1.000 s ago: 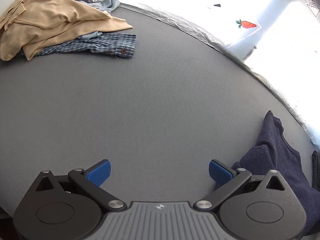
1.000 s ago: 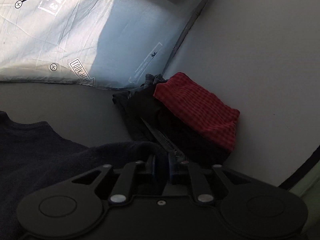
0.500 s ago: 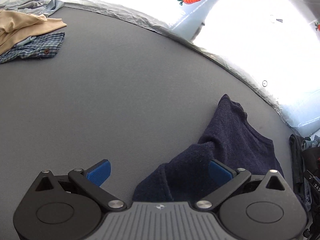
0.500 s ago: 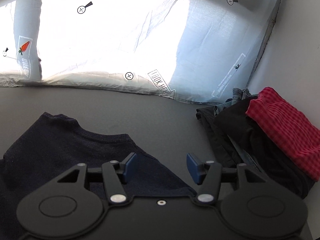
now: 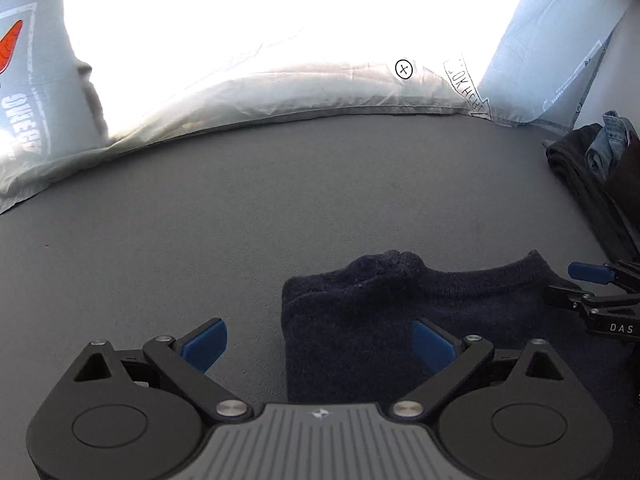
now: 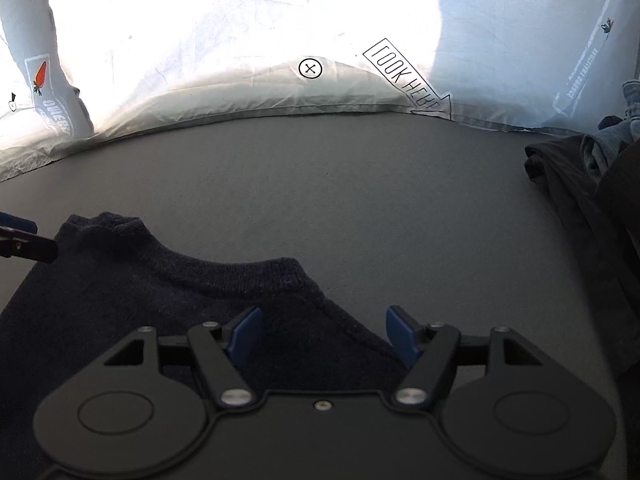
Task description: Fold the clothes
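A dark navy knit sweater (image 5: 400, 312) lies on the grey table, its collar toward the far side. In the left wrist view my left gripper (image 5: 320, 346) hovers open over the sweater's left folded edge, nothing pressed between its blue pads. The right gripper's blue fingertip (image 5: 588, 273) shows at that view's right edge. In the right wrist view the same sweater (image 6: 180, 292) fills the lower left, and my right gripper (image 6: 322, 334) stands over its right shoulder with jaws opening, pads clear of the cloth. The left gripper's fingertip (image 6: 18, 226) pokes in at the left edge.
A pale printed sheet (image 6: 280, 92) with a crossed-circle mark and lettering rises along the table's far edge, brightly lit. A stack of dark and denim clothes (image 5: 592, 164) sits at the right; it is also in the right wrist view (image 6: 580, 176). Grey tabletop (image 5: 200, 220) spreads to the left.
The right gripper has let go of the sweater and opened, swinging left over its shoulder. The left gripper, open throughout, swept right from the bare table and far clothes pile onto the sweater's left edge.
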Demonstrator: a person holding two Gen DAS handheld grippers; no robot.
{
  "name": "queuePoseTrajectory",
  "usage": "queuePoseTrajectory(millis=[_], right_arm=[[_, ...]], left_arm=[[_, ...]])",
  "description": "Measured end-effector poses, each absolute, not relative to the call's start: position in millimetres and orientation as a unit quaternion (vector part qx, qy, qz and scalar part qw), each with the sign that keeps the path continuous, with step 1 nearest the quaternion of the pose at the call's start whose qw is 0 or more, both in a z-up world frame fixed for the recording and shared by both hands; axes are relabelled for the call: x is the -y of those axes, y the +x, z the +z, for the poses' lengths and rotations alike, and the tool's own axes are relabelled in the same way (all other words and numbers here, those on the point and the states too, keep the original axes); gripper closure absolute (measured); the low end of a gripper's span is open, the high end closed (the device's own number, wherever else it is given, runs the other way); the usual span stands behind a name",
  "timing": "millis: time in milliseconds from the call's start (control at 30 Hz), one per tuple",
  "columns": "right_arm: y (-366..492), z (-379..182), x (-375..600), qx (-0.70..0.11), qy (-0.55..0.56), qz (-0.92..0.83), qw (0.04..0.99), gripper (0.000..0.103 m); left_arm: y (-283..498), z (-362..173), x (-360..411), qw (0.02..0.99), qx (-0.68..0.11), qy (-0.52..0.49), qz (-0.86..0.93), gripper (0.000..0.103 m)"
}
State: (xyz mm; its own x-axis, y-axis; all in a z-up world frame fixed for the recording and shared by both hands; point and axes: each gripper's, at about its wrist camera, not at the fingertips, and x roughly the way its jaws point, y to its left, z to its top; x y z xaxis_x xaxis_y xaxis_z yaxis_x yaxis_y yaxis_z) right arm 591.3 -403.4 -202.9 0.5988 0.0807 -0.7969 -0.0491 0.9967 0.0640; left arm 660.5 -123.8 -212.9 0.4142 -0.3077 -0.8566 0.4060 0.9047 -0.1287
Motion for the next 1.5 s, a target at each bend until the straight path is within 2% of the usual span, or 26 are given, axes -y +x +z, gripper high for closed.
queuePoseTrajectory(millis=[33, 67, 100, 133, 167, 200, 233, 267, 300, 433, 600, 833, 1033, 1300, 1500], right_arm=[[591, -206, 403, -0.449, 0.017, 0.04, 0.893, 0.033], [591, -208, 402, -0.451, 0.017, 0.043, 0.891, 0.033], [591, -211, 401, -0.452, 0.016, 0.047, 0.891, 0.036], [589, -210, 398, -0.448, 0.008, 0.049, 0.893, 0.039], [588, -208, 395, -0.443, 0.0, 0.051, 0.895, 0.052], [585, -205, 391, -0.435, -0.009, 0.047, 0.899, 0.088], [580, -201, 385, -0.418, -0.03, 0.033, 0.907, 0.101], [576, -196, 378, -0.401, -0.052, 0.02, 0.914, 0.101], [571, -189, 370, -0.381, -0.081, 0.01, 0.921, 0.102], [549, -152, 341, -0.291, -0.159, -0.034, 0.943, 0.102], [510, -74, 311, -0.136, -0.206, -0.098, 0.964, 0.102], [428, 56, 283, 0.109, -0.185, -0.155, 0.964, 0.102], [355, 125, 257, 0.243, -0.162, -0.147, 0.945, 0.102], [269, 163, 226, 0.355, -0.152, -0.122, 0.914, 0.102], [239, 171, 220, 0.377, -0.138, -0.105, 0.91, 0.102]], left_arm=[[667, -220, 131, 0.834, -0.503, 0.059, -0.221, 0.006], [672, -226, 137, 0.828, -0.508, 0.068, -0.227, 0.011], [674, -231, 143, 0.825, -0.512, 0.075, -0.228, 0.022], [674, -233, 148, 0.826, -0.509, 0.084, -0.229, 0.022], [672, -233, 151, 0.83, -0.498, 0.092, -0.232, 0.029], [669, -232, 154, 0.834, -0.489, 0.096, -0.237, 0.043], [665, -230, 155, 0.837, -0.481, 0.092, -0.243, 0.053], [663, -228, 155, 0.839, -0.479, 0.082, -0.244, 0.078], [659, -224, 154, 0.845, -0.475, 0.076, -0.234, 0.087], [630, -184, 148, 0.888, -0.405, 0.085, -0.203, 0.088], [563, -71, 135, 0.95, -0.25, 0.092, -0.165, 0.089], [431, 77, 114, 0.993, 0.014, 0.079, -0.088, 0.09], [329, 143, 98, 0.982, 0.166, 0.083, -0.019, 0.09], [224, 180, 76, 0.962, 0.266, 0.056, 0.038, 0.09], [194, 185, 65, 0.962, 0.269, 0.036, 0.04, 0.091]])
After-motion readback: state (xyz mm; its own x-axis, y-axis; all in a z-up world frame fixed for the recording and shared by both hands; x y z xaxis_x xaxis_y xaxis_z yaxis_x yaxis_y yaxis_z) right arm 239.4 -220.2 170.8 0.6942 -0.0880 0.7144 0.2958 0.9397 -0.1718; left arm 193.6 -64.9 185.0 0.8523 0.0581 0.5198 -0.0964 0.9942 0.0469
